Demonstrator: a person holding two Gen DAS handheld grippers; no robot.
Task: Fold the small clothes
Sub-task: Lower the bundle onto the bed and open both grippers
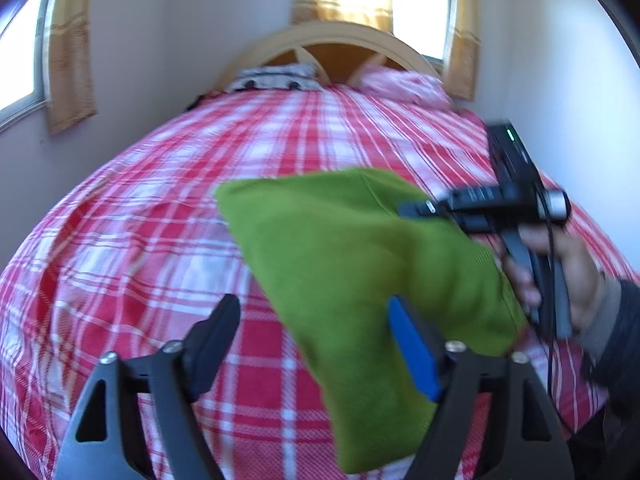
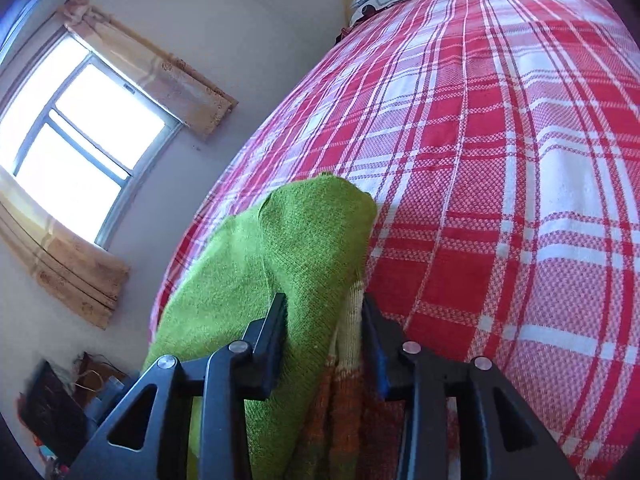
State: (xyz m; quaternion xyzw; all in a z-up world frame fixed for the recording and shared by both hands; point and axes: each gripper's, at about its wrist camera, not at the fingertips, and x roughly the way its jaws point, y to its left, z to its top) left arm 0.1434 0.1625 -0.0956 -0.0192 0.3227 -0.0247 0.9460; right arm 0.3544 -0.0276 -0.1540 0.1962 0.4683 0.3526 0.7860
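In my right wrist view the green knit garment (image 2: 280,264) fills the lower centre, and my right gripper (image 2: 324,340) pinches it, its 2 fingers closed on the fold and a cream-and-orange striped part. Its long axis runs from lower left up to the centre of that frame. In the left wrist view my left gripper (image 1: 316,344) is spread, holding nothing; the cloth hangs just past its right finger, so it is nearer. Below lies the red plaid bedspread (image 1: 160,208); curtained windows (image 2: 76,136) at left.

No readable text, label, brand, number or sign to be found in either view, markings on the black handheld device (image 1: 512,184) too blurred
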